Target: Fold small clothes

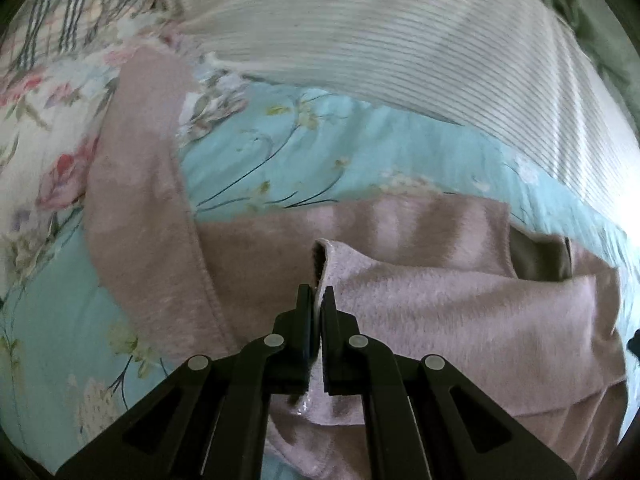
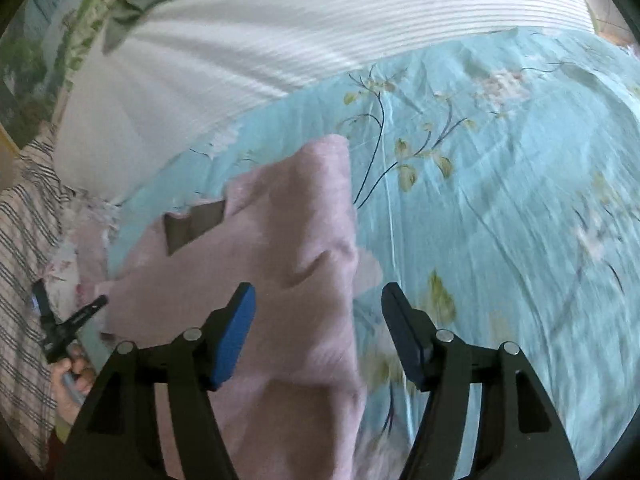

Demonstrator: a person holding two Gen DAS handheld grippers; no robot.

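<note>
So the left gripper (image 1: 318, 296) had its jaws clenched on a raised edge of the pink fleece garment (image 1: 440, 320), a thin fold of fabric pinched right between them and sticking up just ahead of the tips. My guess is that edge was picked up so it could be carried over the rest of the piece for a fold, since the fleece beyond the jaws already lay doubled over itself, with a darker inner bit peeking out off to the right of them.

The right gripper (image 2: 318, 308) was released, jaws spread wide and holding nothing. The garment's right edge ran up between them, nearer the left jaw, with bare sheet under the right jaw. Looked to me like it was lined up to grab that edge next, but it wasn't touching anything I could confirm.

The whole garment sat on a bed with a turquoise floral sheet (image 2: 500, 200), and further out past both sets of jaws there was a white ribbed blanket (image 2: 280, 40). Both views were pretty motion-blurred. One sleeve-like strip stretched away to the left of the left jaws, so the thing was only partly folded, I'd say.
</note>
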